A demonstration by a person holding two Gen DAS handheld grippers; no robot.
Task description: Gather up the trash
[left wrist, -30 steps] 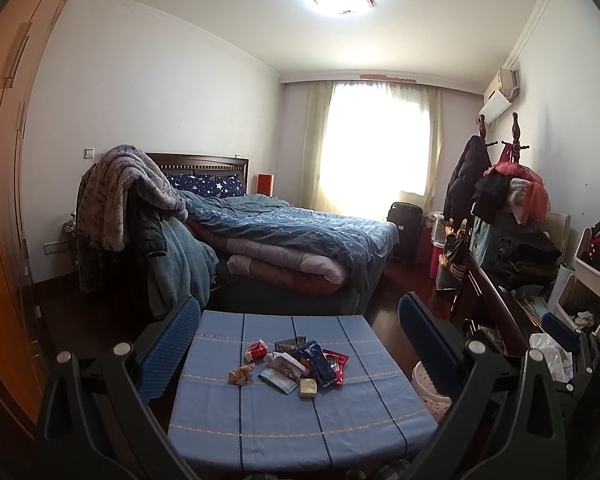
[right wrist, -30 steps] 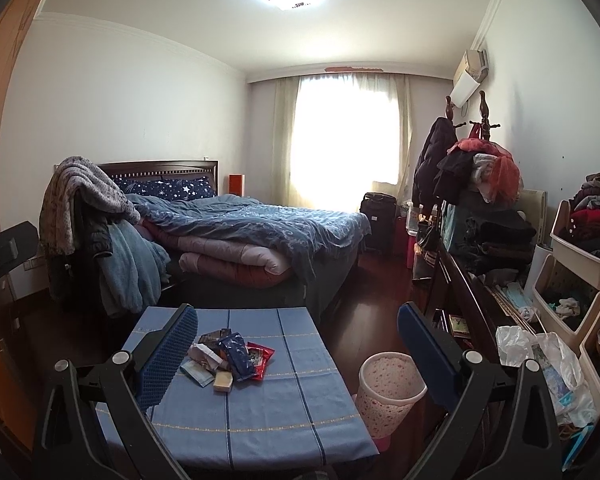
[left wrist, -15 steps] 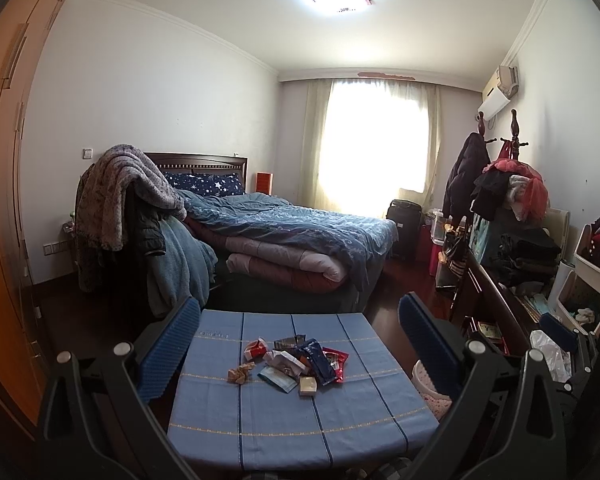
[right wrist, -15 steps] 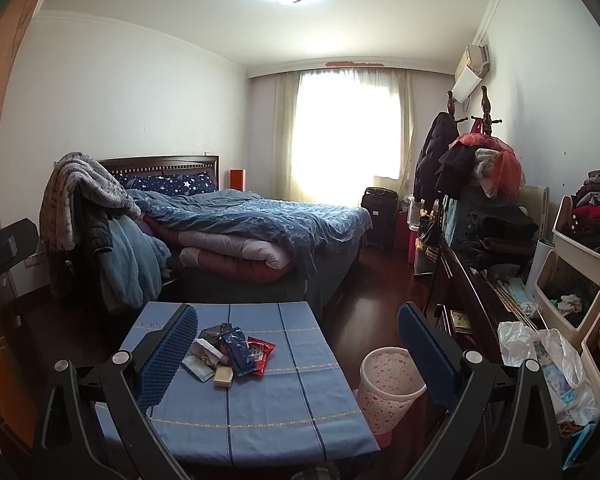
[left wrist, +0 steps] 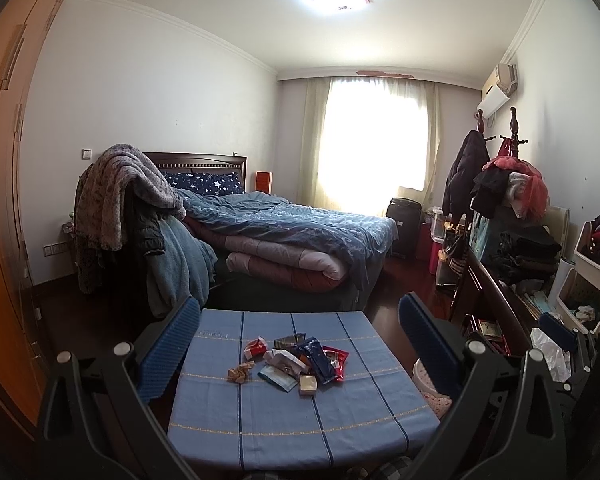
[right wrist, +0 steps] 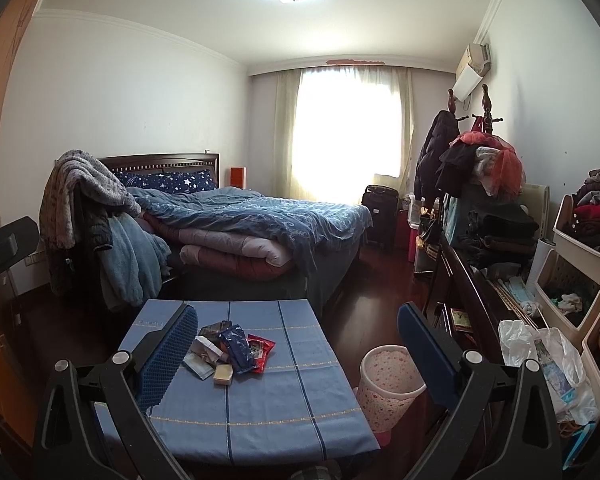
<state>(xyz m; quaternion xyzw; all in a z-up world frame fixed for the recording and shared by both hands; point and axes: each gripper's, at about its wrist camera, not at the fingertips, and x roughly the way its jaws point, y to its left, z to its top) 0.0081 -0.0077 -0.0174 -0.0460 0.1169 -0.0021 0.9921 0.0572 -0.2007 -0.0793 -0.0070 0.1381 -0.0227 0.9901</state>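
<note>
A pile of trash [left wrist: 298, 362] lies in the middle of a low table with a blue cloth [left wrist: 284, 424]: several wrappers, a dark blue packet [left wrist: 318, 360], a red packet [left wrist: 336, 362], a crumpled brown scrap [left wrist: 239, 372] and a small yellowish block [left wrist: 308, 385]. The pile also shows in the right wrist view [right wrist: 230, 354]. A pink-dotted waste bin [right wrist: 388, 386] stands on the floor right of the table. My left gripper [left wrist: 298, 354] is open and empty, held back from the table. My right gripper [right wrist: 298, 354] is open and empty too.
A bed [left wrist: 292, 236] with blue bedding stands behind the table. A chair draped in blankets [left wrist: 128, 216] is at the left. A dark wooden cabinet [right wrist: 472, 292] with clothes and white storage bins [right wrist: 580, 264] lines the right wall. A plastic bag [right wrist: 548, 356] lies there.
Both views have shifted slightly; the table and trash sit a little lower and closer in the right wrist view. Both grippers stay open.
</note>
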